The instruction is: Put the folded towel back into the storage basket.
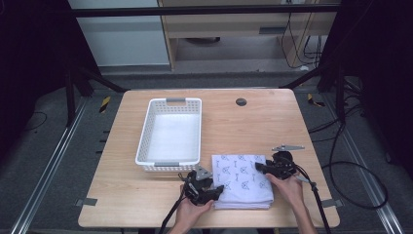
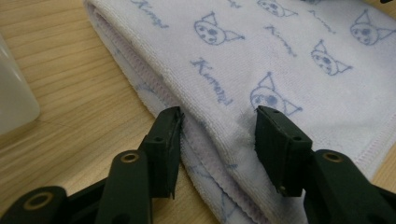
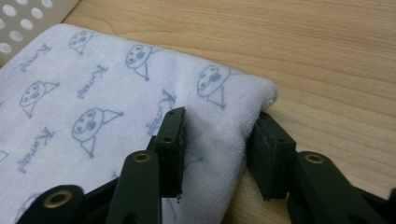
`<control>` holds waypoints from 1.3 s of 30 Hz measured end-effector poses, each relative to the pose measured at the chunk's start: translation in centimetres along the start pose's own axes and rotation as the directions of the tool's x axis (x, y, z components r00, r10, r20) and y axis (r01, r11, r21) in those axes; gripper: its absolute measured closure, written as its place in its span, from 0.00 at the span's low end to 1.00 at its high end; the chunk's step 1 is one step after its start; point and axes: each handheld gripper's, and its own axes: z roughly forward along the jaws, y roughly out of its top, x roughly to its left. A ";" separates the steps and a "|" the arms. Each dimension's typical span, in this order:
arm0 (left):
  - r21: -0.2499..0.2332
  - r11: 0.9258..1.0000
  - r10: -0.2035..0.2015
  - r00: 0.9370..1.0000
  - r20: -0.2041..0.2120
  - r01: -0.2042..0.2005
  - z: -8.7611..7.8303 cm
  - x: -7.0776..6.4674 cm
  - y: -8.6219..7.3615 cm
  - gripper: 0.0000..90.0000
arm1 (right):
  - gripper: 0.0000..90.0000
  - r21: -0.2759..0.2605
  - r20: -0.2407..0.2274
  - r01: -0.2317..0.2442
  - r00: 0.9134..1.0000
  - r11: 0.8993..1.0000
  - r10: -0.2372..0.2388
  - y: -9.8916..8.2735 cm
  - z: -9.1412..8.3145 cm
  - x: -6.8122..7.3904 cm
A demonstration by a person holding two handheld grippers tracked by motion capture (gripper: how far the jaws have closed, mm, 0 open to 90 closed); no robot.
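A folded white towel (image 1: pixel 241 180) with a blue cat-face print lies on the wooden table (image 1: pixel 253 122) near its front edge. My left gripper (image 1: pixel 219 189) sits at the towel's front left side. In the left gripper view its jaws (image 2: pixel 218 135) pinch the layered edge of the towel (image 2: pixel 261 51), one pad against the edge and the other pressed into the top. My right gripper (image 1: pixel 258 166) is at the towel's right side. In the right gripper view its jaws (image 3: pixel 217 140) squeeze the folded border of the towel (image 3: pixel 93 93), which bulges between them.
A white perforated plastic basket (image 1: pixel 143 141) stands just behind and left of the towel, with nothing inside; its corner shows in the gripper views (image 2: pixel 14 98) (image 3: pixel 28 14). A small dark round cap (image 1: pixel 241 102) is set in the table's far side. Cables trail off the front.
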 end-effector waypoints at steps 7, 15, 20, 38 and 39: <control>0.002 1.000 -0.025 0.999 0.038 0.025 0.0 0.2 0.1 0.68 | 0.75 -0.007 0.001 0.013 1.000 1.000 -0.013 0.0 0.0 0.3; -0.004 1.000 -0.025 0.999 0.042 0.025 -0.1 0.0 0.1 0.78 | 0.80 -0.015 0.014 0.025 1.000 1.000 -0.024 0.2 -0.1 0.6; -0.023 0.999 -0.022 0.998 0.051 0.023 -0.7 0.0 0.3 0.80 | 0.81 -0.018 0.021 0.051 0.998 0.999 -0.051 0.4 -0.4 0.9; -0.082 0.996 0.032 0.998 0.057 -0.028 -3.7 -0.4 0.7 0.81 | 0.82 -0.118 -0.013 0.100 0.995 0.988 -0.102 1.3 -3.8 3.1; -0.082 0.996 0.032 0.998 0.057 -0.028 -3.7 -0.4 0.7 0.81 | 0.82 -0.118 -0.013 0.100 0.995 0.988 -0.102 1.3 -3.8 3.1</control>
